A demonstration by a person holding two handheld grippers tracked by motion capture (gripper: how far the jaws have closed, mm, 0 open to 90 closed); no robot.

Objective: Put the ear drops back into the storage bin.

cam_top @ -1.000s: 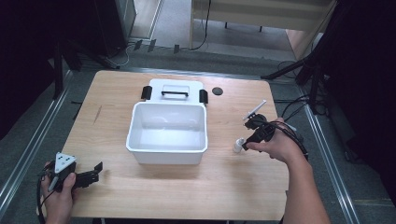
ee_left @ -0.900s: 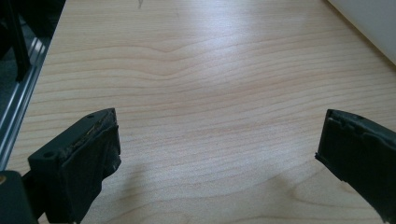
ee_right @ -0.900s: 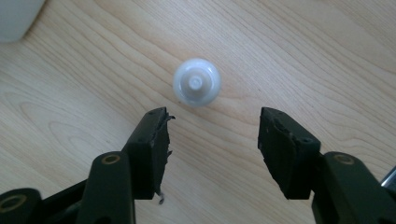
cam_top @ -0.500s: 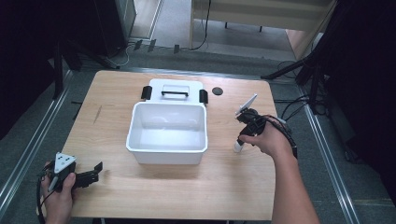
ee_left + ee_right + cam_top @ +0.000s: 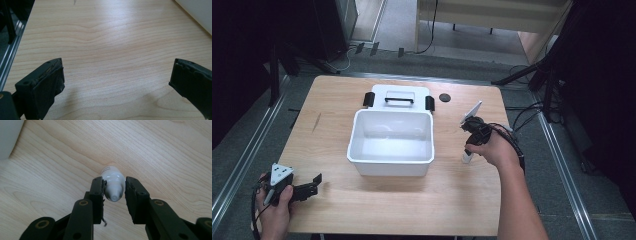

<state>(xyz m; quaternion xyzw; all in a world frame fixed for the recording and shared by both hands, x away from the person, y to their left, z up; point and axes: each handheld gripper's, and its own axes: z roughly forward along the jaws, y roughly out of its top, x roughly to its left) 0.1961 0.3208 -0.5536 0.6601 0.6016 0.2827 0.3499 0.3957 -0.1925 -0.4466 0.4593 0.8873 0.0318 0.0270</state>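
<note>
Grasp stage of a pick-up, seen from three cameras. The right gripper [image 5: 113, 192] has just been closing its fingers [image 5: 98, 195] and now pinches a small white bottle [image 5: 113, 182] near its capped tip; both black pads appear pressed against its sides, with the nozzle pointing back toward the camera. In the high view the same bottle [image 5: 467, 157] stands on the tabletop [image 5: 472, 205], just right of the white bin [image 5: 390, 162] and apart from it, under the right hand [image 5: 492, 148]. The bottle's base seems to rest on the wood, so the lift is judged not yet begun.

The bin is open and looks empty; its lid [image 5: 398, 96], with a dark handle and two black latches, lies flat behind it, touching or nearly touching its far wall. A small dark disc [image 5: 444, 97] sits near the lid's right corner.

The left gripper [image 5: 297, 189] is held low at the near left corner of the tabletop, well apart from the bin. Its fingers [image 5: 48, 82] are spread wide over bare wood, with nothing between them.

Progress, as a judgement: the container is opened and the bottle is secured; what likely remains is raising the bottle, carrying it over the bin's right wall, and releasing it inside. Refitting the lid may follow, though the pictures cannot confirm this.
</note>
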